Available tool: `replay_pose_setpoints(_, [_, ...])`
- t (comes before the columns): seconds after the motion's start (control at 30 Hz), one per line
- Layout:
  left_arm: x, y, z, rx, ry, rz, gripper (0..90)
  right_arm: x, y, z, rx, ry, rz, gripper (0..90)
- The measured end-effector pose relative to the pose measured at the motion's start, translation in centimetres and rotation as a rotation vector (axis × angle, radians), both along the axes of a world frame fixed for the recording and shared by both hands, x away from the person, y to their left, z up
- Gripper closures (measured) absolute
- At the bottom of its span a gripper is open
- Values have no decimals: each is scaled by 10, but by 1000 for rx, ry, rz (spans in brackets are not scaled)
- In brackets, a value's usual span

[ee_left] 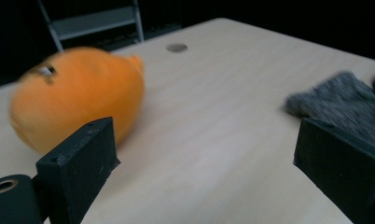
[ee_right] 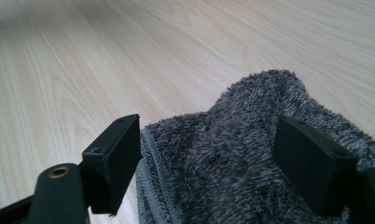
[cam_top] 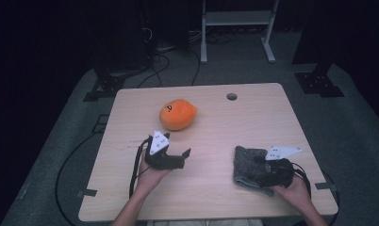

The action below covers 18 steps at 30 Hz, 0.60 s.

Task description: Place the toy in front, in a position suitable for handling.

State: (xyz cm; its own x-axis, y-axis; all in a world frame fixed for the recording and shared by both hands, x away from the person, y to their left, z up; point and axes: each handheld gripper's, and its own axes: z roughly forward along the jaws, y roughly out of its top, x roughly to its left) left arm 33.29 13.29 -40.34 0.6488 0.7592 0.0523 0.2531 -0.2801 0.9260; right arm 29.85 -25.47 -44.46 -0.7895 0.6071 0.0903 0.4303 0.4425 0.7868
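Left gripper view blurs orange plush (ee_left: 78, 98), towel (ee_left: 344, 100).

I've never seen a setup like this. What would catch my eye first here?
Probably the bright orange plush toy lying toward the far left of the pale wooden table. Next, the grey fuzzy cloth at the near right, with the right gripper open over it, and the left gripper open on bare wood.
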Motion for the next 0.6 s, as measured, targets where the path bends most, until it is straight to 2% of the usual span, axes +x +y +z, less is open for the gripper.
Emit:
replay_pose_setpoints(0.07, [14,2,7,-11,-16,13,54,0,0,0,-2,2,-1,223])
replay_pose_setpoints(0.1, [27,4,12,-12,-17,23,54,0,-1,0,3,3,-3,223])
replay_pose_setpoints(0.13, [27,4,12,-12,-17,23,54,0,-1,0,3,3,-3,223])
replay_pose_setpoints(0.17, [34,4,14,-13,-19,33,53,0,-1,0,5,5,-4,223])
replay_pose_setpoints(0.2, [46,5,15,-10,-21,56,53,0,-1,0,5,6,-4,223])
replay_pose_setpoints(0.23, [46,5,15,-10,-21,56,53,0,-1,0,5,6,-4,223])
replay_pose_setpoints(0.3, [58,7,16,-5,-27,80,53,-1,-1,0,3,4,-3,223])
replay_pose_setpoints(0.33, [64,7,17,-4,-24,90,53,-1,-1,0,3,4,-3,223])
replay_pose_setpoints(0.4, [77,10,17,-21,7,114,54,-1,0,0,6,-1,-4,221])
replay_pose_setpoints(0.47, [95,14,16,-68,37,146,54,-2,1,1,11,-4,0,221])
replay_pose_setpoints(0.5, [95,14,16,-68,37,146,54,-2,1,1,11,-4,0,221])
replay_pose_setpoints(0.6, [109,15,14,-73,53,169,55,-3,2,1,6,-4,6,221])
